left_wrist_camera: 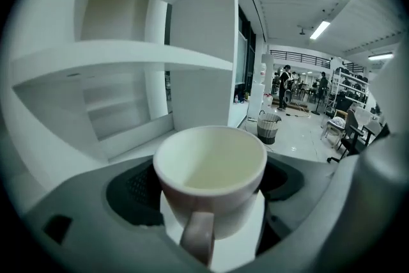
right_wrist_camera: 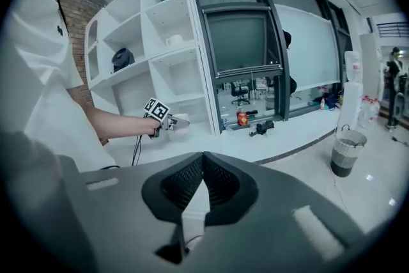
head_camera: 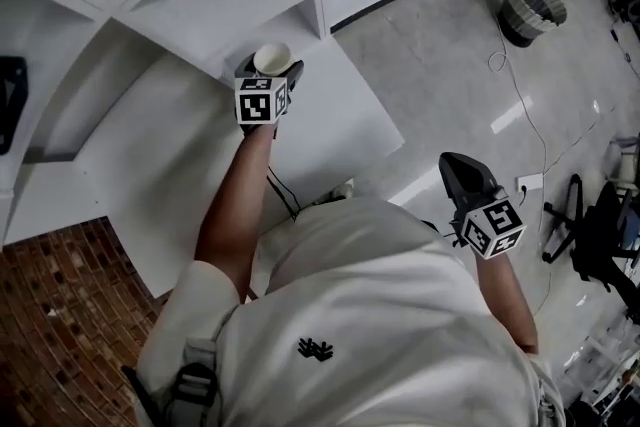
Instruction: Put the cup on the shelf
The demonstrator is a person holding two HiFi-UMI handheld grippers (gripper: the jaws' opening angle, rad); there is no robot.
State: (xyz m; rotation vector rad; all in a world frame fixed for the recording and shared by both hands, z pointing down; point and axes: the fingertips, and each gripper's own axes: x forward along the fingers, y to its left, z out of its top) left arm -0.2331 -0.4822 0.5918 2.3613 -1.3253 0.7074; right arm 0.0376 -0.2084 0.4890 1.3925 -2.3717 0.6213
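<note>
The person stands facing the white shelf (head_camera: 215, 5), left arm stretched out over the counter (head_camera: 180, 175) at its foot. The left gripper (head_camera: 268, 73) has the cup (left_wrist_camera: 209, 169) clamped between its jaws, which stand wide with a dark pad against each side of the cup's wall. The cup is pale, upright and empty, with its handle turned back toward the holding hand. It hangs over the counter's back edge, right in front of the lowest compartment and just beside the upright panel at the shelf's right end. Whether its base touches the counter I cannot tell. From the left gripper view, a shelf board runs across above the cup and the open compartment lies straight ahead of it.

The right gripper (right_wrist_camera: 203, 163) is held low at the person's right side, well apart from the shelf and out over the glossy grey floor (head_camera: 450, 85). Its jaws are closed tip to tip with nothing between them.

A dark, rounded object (right_wrist_camera: 121, 59) sits in a middle compartment at the left of the shelf. A bin (head_camera: 530, 10) stands on the floor beyond the counter's right end, with a thin cable (head_camera: 520, 105) trailing from it. Far across the room, a few people (left_wrist_camera: 284, 86) stand among racks.
</note>
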